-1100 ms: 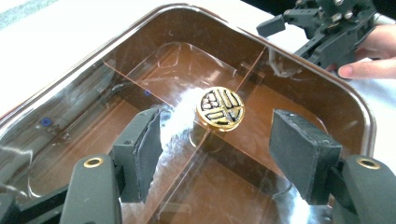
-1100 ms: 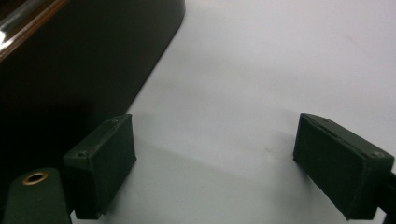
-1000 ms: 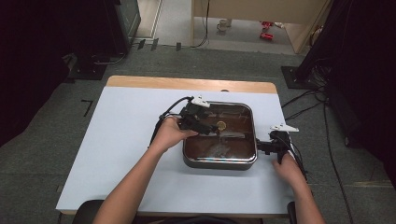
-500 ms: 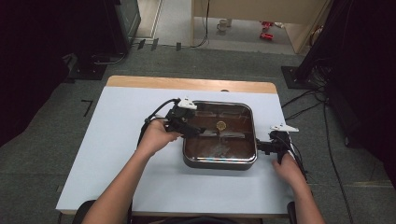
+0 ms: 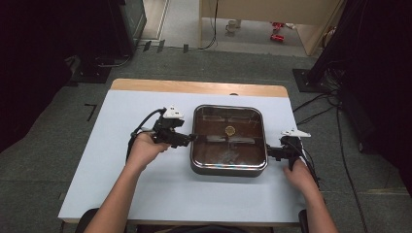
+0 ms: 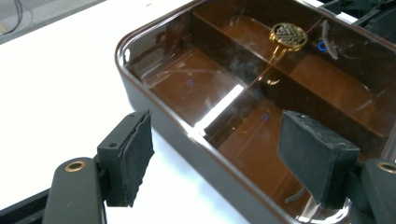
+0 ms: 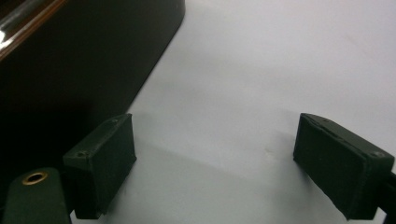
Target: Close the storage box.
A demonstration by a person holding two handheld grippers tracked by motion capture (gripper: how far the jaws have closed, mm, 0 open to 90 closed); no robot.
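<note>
A dark brown square box [image 5: 228,170] with a glossy top and a small gold knob [image 5: 230,130] sits mid-table. My left gripper [image 5: 189,139] is at the box's left side. In the left gripper view its jaws [image 6: 229,154] straddle the box wall [image 6: 154,100], one pad outside and one over the glossy top, neither pressing; they have just been opening. The gold knob [image 6: 288,35] lies farther in. My right gripper [image 5: 270,153] rests at the box's right side, open over bare table [image 7: 224,158], with the box's dark wall [image 7: 70,70] beside its left pad.
The pale tabletop [image 5: 121,184] has free room left of and in front of the box. A wooden strip [image 5: 194,87] runs along the far edge. Cables [image 5: 316,109] and dark equipment stand on the floor around the table.
My left hand has slid leftward from above the box's middle to its left wall. The right hand and the box have stayed where they were.
</note>
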